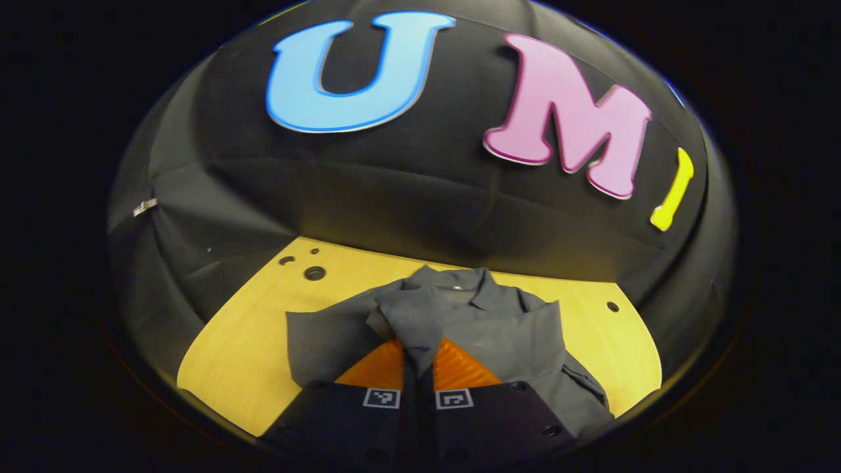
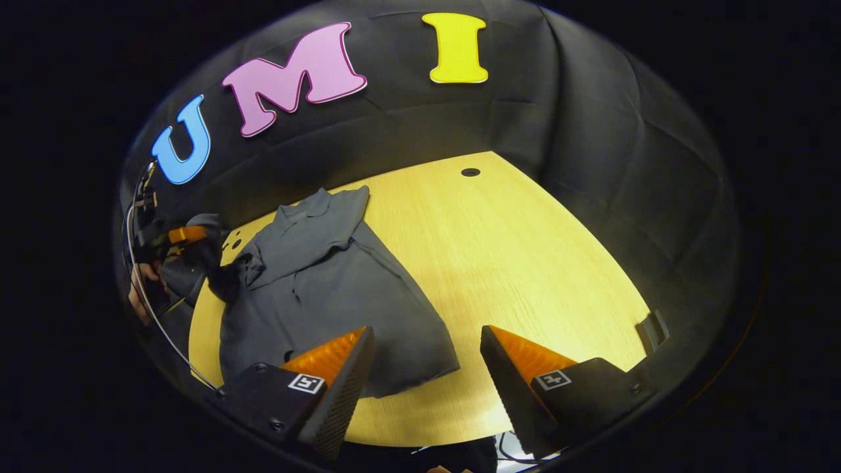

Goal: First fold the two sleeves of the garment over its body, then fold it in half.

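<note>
The left gripper (image 1: 418, 368) is closed on a fold of the shirt's sleeve (image 1: 410, 322), the cloth pinched between both fingers and drawn up in a peak over the body of the shirt (image 1: 512, 328). The step in hand looks to be the first sleeve fold: it would go best if the sleeve is carried straight across toward the shirt's middle, kept low so the body is not dragged along, and laid flat before the pinch is let go, with the cuff ending inside the shirt's outline rather than past the far edge. The right gripper (image 2: 424, 368) stands wide open with nothing between its fingers, hovering above the near hem of the shirt (image 2: 328, 289), one finger over the cloth and the other over the bare table (image 2: 512, 249). The shirt lies spread on the table with its collar (image 2: 309, 207) toward the booth wall. In the right gripper view the other gripper (image 2: 187, 235), held in a hand (image 2: 139, 289), sits at the shirt's far side where the cloth is bunched.
</note>
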`<control>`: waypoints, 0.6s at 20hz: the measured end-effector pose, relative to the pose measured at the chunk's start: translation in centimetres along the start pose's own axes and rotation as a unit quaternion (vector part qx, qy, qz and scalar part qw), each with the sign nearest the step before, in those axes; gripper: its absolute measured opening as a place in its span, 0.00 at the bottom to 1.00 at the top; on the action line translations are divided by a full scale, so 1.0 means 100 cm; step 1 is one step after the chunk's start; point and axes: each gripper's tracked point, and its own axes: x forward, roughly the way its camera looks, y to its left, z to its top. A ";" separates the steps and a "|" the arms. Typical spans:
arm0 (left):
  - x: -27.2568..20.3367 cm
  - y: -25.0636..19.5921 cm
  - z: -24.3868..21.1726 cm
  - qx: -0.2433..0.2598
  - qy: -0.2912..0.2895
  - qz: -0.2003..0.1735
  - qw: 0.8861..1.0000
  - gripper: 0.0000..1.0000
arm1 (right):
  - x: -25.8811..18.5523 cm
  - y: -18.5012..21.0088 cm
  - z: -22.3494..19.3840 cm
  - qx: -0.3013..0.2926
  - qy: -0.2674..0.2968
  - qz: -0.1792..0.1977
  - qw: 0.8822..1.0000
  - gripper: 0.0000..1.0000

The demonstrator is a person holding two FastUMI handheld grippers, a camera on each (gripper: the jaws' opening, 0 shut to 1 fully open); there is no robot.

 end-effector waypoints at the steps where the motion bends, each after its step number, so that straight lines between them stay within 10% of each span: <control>1: 0.005 -0.018 0.000 0.016 0.002 -0.013 1.000 0.05 | 0.000 0.000 -0.002 0.002 0.002 0.004 1.000 0.99; 12: 0.050 -0.176 -0.027 0.079 0.052 -0.134 0.986 0.05 | -0.002 -0.023 -0.004 -0.010 0.006 0.007 1.000 0.99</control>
